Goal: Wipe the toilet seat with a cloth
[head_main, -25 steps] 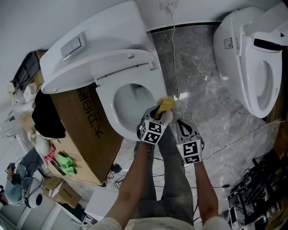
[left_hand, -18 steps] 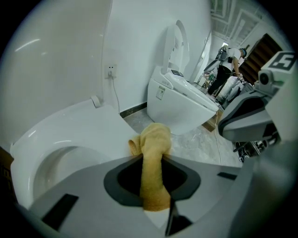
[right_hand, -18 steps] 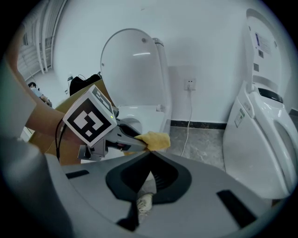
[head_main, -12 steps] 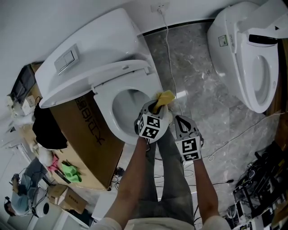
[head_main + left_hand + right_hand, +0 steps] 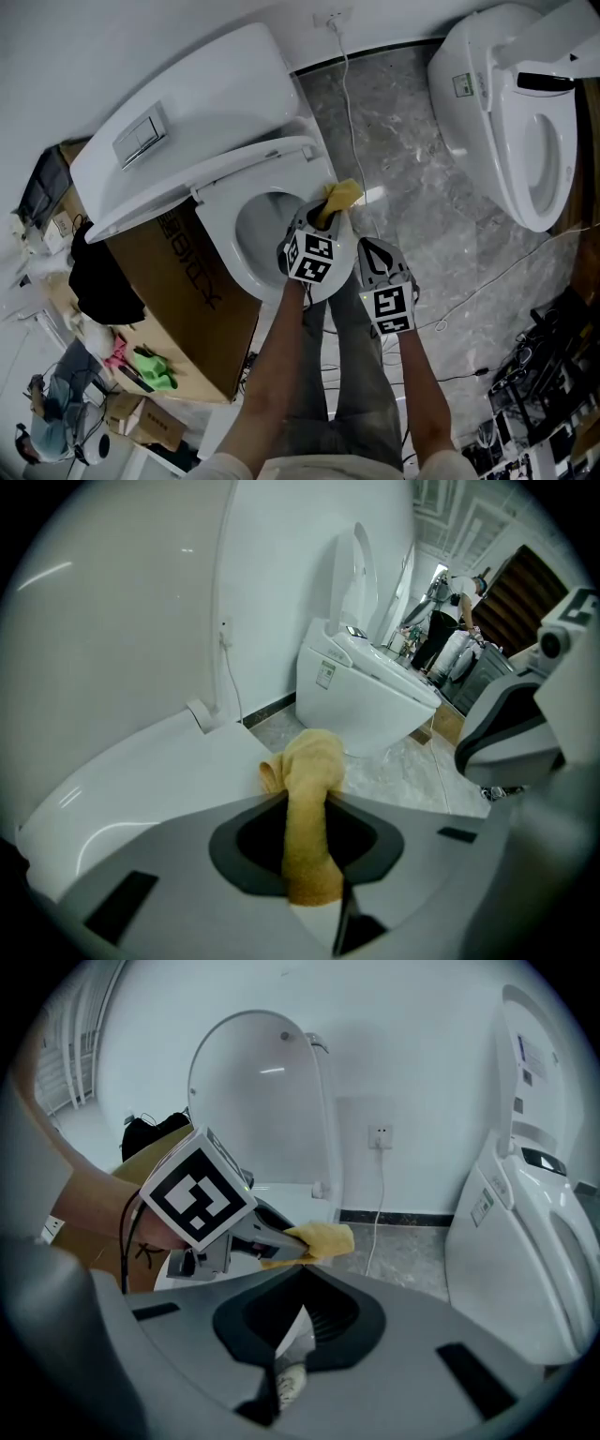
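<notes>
The white toilet seat (image 5: 220, 248) lies down over the bowl, with its lid (image 5: 253, 164) raised behind it. My left gripper (image 5: 324, 217) is shut on a yellow cloth (image 5: 340, 195), which rests against the seat's right rim. In the left gripper view the cloth (image 5: 309, 789) runs as a rolled strip between the jaws and bunches at their tip above the seat (image 5: 141, 780). My right gripper (image 5: 367, 247) hangs just right of the left one over the floor, shut on nothing. The right gripper view shows the left gripper (image 5: 234, 1227) and the cloth (image 5: 323, 1238) ahead of my right gripper (image 5: 302, 1277).
A second white toilet (image 5: 525, 122) stands at the far right. A brown cardboard box (image 5: 187, 300) presses against the first toilet's left side. A white cable (image 5: 352, 112) runs from a wall socket down over the grey marble floor (image 5: 422, 187). Clutter and cables fill the lower corners.
The left gripper has slid the cloth a little farther back along the seat's right rim. The right gripper has stayed beside it. The head view has shifted slightly.
</notes>
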Demonstrator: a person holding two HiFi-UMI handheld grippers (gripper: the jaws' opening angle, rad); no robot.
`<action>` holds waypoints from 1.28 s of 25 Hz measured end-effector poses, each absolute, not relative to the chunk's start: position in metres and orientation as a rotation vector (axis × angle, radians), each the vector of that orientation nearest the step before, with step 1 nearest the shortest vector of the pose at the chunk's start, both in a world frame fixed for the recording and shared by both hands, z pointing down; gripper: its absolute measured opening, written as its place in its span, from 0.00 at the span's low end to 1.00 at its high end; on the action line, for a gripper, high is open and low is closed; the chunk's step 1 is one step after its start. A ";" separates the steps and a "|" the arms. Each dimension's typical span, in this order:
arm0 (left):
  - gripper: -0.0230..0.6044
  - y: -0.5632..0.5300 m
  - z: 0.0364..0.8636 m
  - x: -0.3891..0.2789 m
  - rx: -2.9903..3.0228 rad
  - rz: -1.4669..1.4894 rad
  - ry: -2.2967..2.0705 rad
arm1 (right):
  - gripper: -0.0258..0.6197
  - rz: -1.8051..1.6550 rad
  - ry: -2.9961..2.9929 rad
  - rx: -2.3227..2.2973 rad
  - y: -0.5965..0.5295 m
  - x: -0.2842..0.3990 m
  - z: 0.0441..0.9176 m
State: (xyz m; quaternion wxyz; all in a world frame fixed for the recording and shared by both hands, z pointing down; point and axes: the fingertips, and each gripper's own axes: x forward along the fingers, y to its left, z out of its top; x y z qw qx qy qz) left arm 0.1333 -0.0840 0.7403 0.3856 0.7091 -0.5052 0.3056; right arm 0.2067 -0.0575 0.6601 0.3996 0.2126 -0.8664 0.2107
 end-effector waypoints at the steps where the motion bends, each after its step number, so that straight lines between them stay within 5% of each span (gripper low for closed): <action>1: 0.19 -0.086 0.740 0.131 1.808 0.777 -1.287 | 0.05 0.531 -2.193 0.539 -0.058 0.204 0.660; 32: 0.19 -0.103 0.731 0.037 1.776 0.662 -1.387 | 0.05 0.451 -2.208 0.482 -0.064 0.120 0.654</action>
